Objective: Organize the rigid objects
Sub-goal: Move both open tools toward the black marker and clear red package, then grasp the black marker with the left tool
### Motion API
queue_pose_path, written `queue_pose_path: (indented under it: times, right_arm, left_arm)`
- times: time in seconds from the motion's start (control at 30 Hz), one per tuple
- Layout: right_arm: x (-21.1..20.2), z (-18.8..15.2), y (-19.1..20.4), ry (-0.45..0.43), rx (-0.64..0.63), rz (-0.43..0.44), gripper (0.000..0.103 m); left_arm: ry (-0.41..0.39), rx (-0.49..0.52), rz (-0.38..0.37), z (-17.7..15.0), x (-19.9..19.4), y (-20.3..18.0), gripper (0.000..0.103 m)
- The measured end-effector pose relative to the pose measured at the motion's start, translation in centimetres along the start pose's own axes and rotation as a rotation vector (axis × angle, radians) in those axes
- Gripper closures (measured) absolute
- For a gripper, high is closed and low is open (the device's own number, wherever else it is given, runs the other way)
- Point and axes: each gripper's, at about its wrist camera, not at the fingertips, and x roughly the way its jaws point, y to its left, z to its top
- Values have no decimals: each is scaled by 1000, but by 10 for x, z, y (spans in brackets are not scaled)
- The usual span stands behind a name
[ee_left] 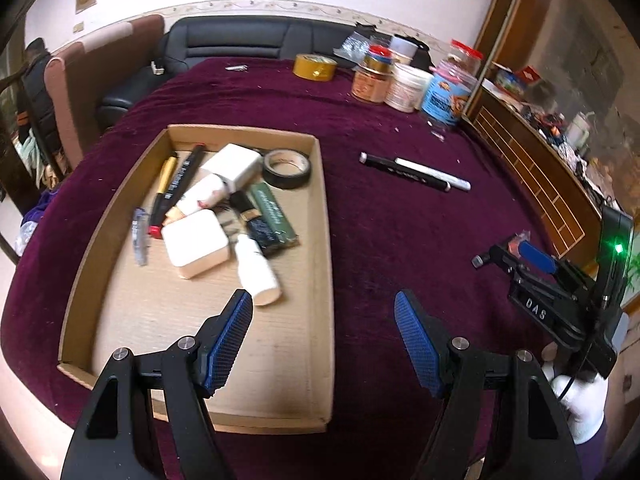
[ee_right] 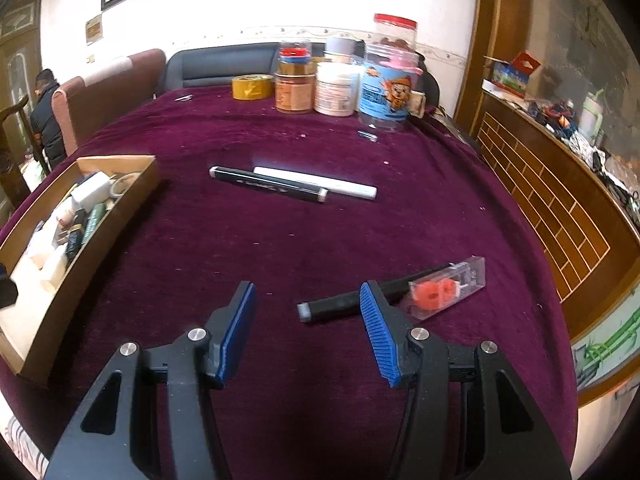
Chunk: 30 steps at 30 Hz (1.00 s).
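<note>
Mostly, you had the job done: the cardboard tray (ee_left: pixel 320 240) on the left already held chargers, tape, pens and a white bottle. Four things were left on the purple cloth (ee_right: pixel 280 240): a black marker (ee_right: pixel 268 184) and white marker (ee_right: pixel 320 184) side by side farther off, plus a black pen (ee_right: pixel 340 304) touching a clear case (ee_right: pixel 444 288) near your right gripper (ee_right: pixel 308 320). Your left gripper (ee_left: pixel 324 324) hung over the tray's near right wall. Both claws stood open, gripping nothing.

black hand-held gripper (ee_left: pixel 324 312), blue pads (ee_left: pixel 236 320), seemingly white glove (ee_left: pixel 580 404)
</note>
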Motion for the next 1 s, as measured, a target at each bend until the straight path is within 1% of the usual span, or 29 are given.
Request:
queue_pose_path:
  times: [0.1, 0.27, 0.33, 0.43, 0.5, 0.53, 0.57, 0.67, 0.7, 0.8, 0.9, 1.0]
  right_arm:
    - [2, 2, -25, -6, 58, -10, 51]
    - [10, 3, -99, -39, 279, -22, 51]
    - [16, -2, -132, -52, 377, -44, 51]
    - [25, -9, -160, -71, 446, -73, 51]
    - [28, -16, -169, -84, 488, -63, 50]
    - [30, -19, -177, -71, 529, -37, 50]
    - [30, -21, -184, -81, 566, -26, 50]
    - [32, -24, -192, -73, 618, 4, 50]
    - [34, -24, -192, -65, 621, 10, 50]
    - [37, -25, -194, -46, 634, 30, 50]
    - [41, -28, -197, -39, 656, 49, 50]
    - [41, -32, -201, -33, 683, 63, 47]
  left_arm:
    - [29, 11, -16, -2, 9, -7, 35]
    - [67, 35, -35, -4, 23, -21, 35]
    - [78, 50, -46, -3, 29, -30, 35]
    - [98, 76, -62, -3, 42, -47, 35]
    - [123, 103, -73, -3, 53, -61, 35]
    - [133, 115, -79, -2, 58, -68, 35]
    - [145, 137, -92, -1, 65, -79, 35]
    - [157, 191, -103, 3, 78, -104, 35]
    - [159, 218, -118, 5, 82, -117, 35]
    - [137, 305, -151, 8, 94, -151, 35]
    - [104, 408, -145, 10, 108, -183, 35]
    - [112, 489, -126, 13, 124, -207, 36]
